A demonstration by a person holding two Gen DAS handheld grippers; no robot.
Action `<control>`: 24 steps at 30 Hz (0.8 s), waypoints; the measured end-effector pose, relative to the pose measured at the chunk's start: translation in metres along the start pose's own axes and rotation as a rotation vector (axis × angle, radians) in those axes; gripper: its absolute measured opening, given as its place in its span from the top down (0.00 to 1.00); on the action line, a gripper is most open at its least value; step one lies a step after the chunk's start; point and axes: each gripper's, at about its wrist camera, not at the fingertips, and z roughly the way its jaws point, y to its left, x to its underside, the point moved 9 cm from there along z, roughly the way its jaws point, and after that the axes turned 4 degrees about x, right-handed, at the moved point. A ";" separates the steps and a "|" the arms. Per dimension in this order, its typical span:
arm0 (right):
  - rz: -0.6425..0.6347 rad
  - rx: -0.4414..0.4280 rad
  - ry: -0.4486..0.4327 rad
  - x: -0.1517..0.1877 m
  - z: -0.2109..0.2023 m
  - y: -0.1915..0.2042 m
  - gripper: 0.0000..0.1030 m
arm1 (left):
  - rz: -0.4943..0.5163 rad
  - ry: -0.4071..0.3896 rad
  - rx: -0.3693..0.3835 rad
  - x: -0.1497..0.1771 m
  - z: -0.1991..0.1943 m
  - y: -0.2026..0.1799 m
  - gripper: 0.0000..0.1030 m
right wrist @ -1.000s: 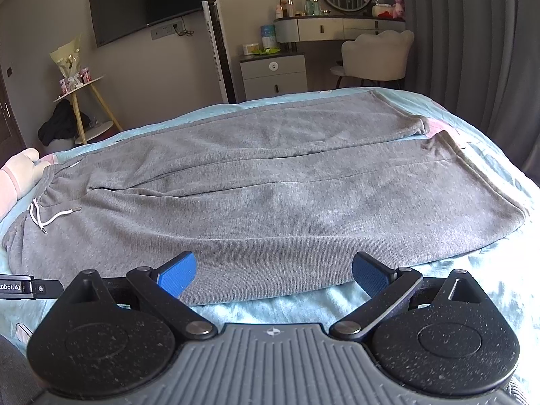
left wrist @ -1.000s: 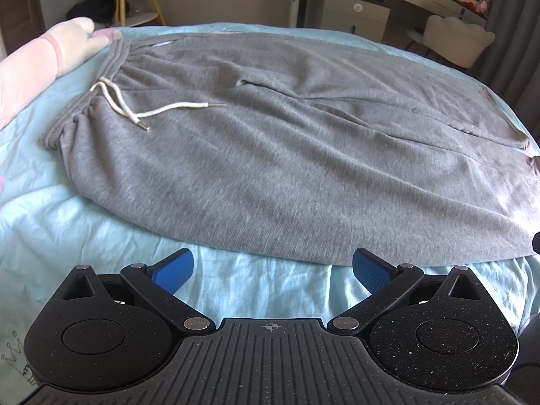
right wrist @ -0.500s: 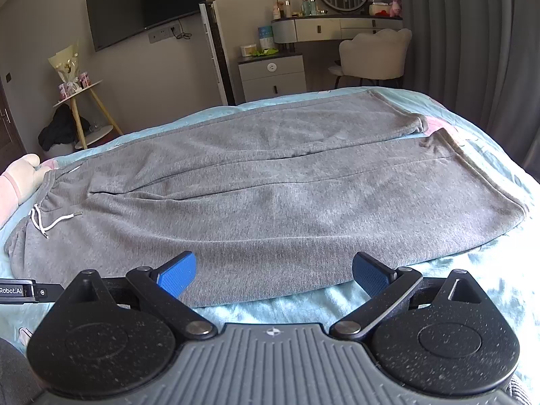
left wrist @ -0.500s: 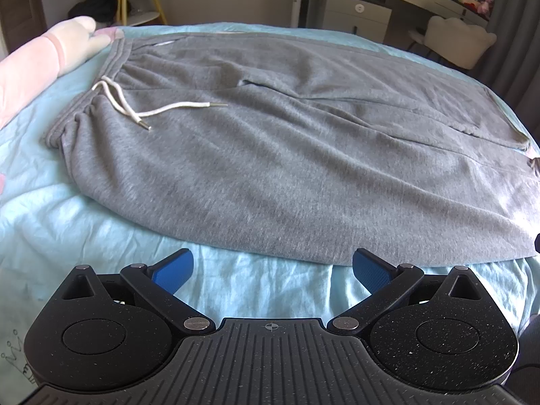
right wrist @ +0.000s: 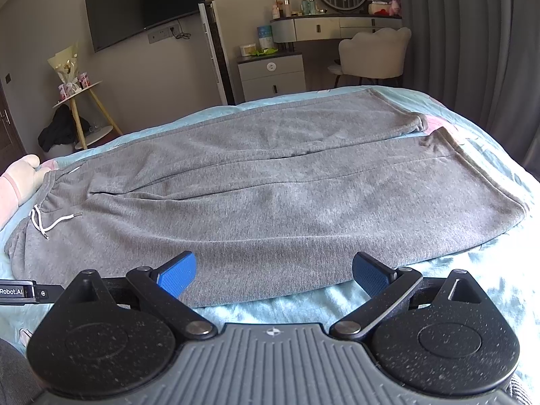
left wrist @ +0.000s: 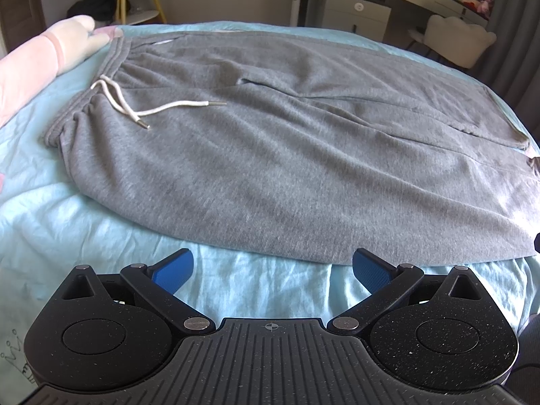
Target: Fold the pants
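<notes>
Grey sweatpants (left wrist: 270,141) lie flat across a light blue bed (left wrist: 84,229), waistband with white drawstring (left wrist: 135,108) at the left, both legs running right, cuffs (right wrist: 438,135) at the far right. They also fill the right wrist view (right wrist: 270,195). My left gripper (left wrist: 271,270) is open and empty, just short of the pants' near edge. My right gripper (right wrist: 273,271) is open and empty, its blue fingertips (right wrist: 177,273) at the near edge of the closer leg.
A pink and white pillow (left wrist: 40,54) lies at the bed's left end. Beyond the bed stand a round side table (right wrist: 81,101), a nightstand (right wrist: 273,77), a vanity with chair (right wrist: 371,54), a wall TV (right wrist: 145,3) and curtains (right wrist: 472,50).
Both grippers stay open. The right wrist view has tilted up slightly, showing more of the room; the left wrist view has barely shifted. The pants have not moved.
</notes>
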 end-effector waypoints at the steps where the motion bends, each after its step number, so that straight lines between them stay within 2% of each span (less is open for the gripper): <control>1: 0.000 0.001 0.000 0.000 0.000 0.000 0.04 | -0.001 0.001 -0.001 0.000 0.000 0.000 0.00; 10: -0.006 -0.003 -0.002 0.000 0.000 0.001 0.04 | -0.014 -0.016 0.012 -0.003 -0.005 0.001 0.00; 24: -0.015 -0.003 0.031 0.003 0.008 0.003 0.04 | -0.005 0.004 0.022 -0.004 -0.003 -0.001 0.00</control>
